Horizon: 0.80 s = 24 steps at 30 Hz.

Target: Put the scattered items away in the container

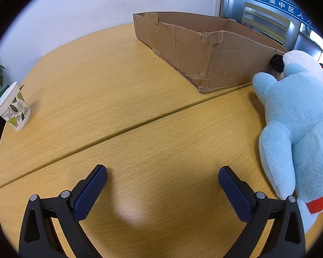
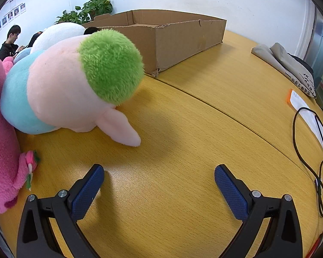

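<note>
Ahead of the left tool, whose fingers gape wide over bare worktop, sits one cardboard box, with one pale blue plush to its right and one paper cup far left. The right tool, equally wide and empty, has a green-capped plush ahead-left, a pink plush at its left, and the box beyond. A third, white plush shows behind those two.

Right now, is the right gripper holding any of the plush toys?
No, the right gripper is open over bare table, with the green-topped plush toy lying apart ahead of it.
</note>
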Available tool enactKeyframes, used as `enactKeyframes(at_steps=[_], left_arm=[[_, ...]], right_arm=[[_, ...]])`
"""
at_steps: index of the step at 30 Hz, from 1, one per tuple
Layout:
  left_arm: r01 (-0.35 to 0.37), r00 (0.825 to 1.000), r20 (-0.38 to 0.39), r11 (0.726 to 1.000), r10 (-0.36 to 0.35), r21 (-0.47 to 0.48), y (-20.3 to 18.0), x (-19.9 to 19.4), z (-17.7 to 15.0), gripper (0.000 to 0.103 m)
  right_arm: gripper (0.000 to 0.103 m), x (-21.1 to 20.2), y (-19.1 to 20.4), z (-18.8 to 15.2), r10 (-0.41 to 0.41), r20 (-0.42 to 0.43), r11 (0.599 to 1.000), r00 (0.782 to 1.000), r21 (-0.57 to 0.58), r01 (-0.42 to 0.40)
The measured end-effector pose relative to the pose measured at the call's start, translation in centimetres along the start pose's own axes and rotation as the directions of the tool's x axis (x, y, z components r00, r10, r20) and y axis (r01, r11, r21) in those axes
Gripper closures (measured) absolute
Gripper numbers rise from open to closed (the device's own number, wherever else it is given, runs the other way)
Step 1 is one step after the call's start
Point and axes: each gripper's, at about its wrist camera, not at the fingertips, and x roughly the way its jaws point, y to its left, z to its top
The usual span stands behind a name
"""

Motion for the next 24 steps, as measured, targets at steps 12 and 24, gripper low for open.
enactKeyframes(at_steps=[12, 24], left_arm=[[-0.001, 1.0, 0.0, 1.0, 0.001, -0.002, 0.7, 0.0, -0.6, 0.0], [-0.058, 0.998, -0.001, 0.995, 0.058, -0.081, 0.0, 1.2, 0.6, 0.0]], right_arm=[[0.0, 0.0, 0.0, 0.0, 0.0, 0.0, 1.0, 1.0, 0.0, 0.0], [0.0, 0.0, 0.3, 0.0, -0.008, 0.0, 1.0, 1.0, 0.01, 0.008]])
